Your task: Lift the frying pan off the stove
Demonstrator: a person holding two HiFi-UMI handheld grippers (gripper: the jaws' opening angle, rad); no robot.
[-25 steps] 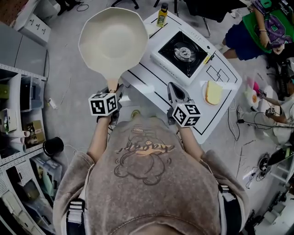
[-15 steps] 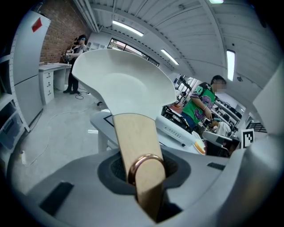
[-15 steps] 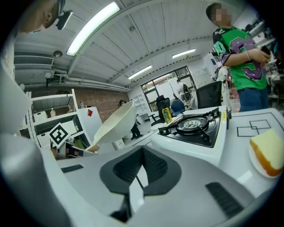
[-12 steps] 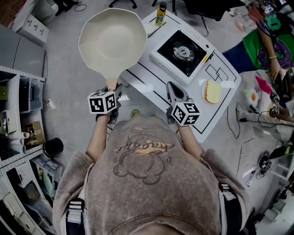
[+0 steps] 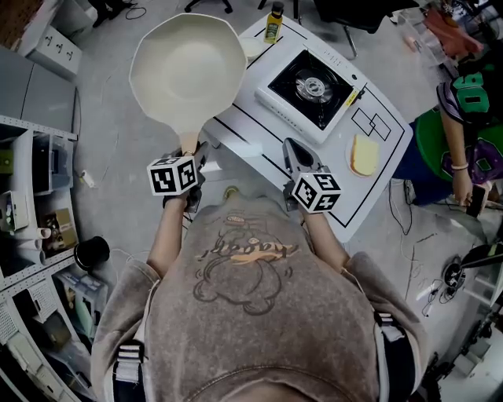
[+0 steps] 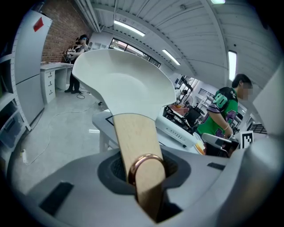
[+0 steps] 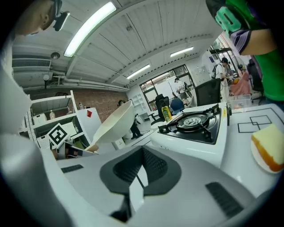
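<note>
The cream frying pan point(image 5: 189, 67) hangs in the air left of the white table, off the stove. Its wooden handle point(image 6: 137, 146), with a copper ring at its end, sits clamped between the jaws of my left gripper point(image 5: 187, 161). The portable gas stove point(image 5: 312, 88) stands bare on the table, its burner uncovered; it also shows in the right gripper view point(image 7: 195, 124). My right gripper point(image 5: 301, 161) hovers over the table's near edge in front of the stove, jaws together with nothing between them. The pan's side shows in that view too point(image 7: 113, 124).
A yellow-green bottle point(image 5: 274, 23) stands at the table's far corner beside the stove. A plate with a yellow sponge-like piece point(image 5: 364, 155) lies right of the stove. A person in a green shirt point(image 5: 464, 118) stands at the right. Shelving point(image 5: 31, 196) lines the left side.
The pan has drifted slightly left and up with my left gripper. My right gripper holds about the same place. The person in green has moved to the right of the table.
</note>
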